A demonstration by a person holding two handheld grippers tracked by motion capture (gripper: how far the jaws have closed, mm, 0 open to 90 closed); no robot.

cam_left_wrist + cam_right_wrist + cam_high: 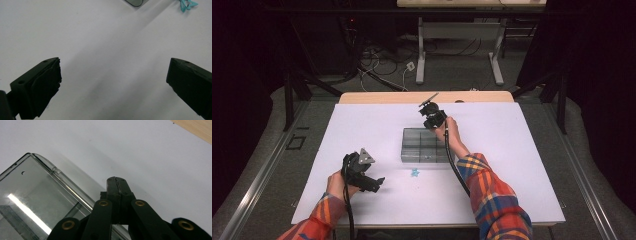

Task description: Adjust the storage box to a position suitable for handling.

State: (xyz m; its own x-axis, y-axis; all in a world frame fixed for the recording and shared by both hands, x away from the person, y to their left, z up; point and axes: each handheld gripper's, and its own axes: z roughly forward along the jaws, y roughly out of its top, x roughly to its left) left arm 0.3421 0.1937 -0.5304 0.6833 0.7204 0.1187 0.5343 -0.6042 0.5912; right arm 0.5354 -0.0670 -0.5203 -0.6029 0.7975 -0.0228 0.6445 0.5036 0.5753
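While our right hand-held gripper rests closed and empty at the far edge of the clear compartment box, mid-surface, we should nudge gently. Our left hand-held gripper waits open, near left; the small teal piece lies just in front of the box.

The surface is white with a pale wood strip along its far edge, and the compartment box on it is clear, grey-tinted plastic. Just beside the box lies a small turquoise piece. Both claws are black, left claw and right claw, and the sleeves are red, orange and blue plaid.
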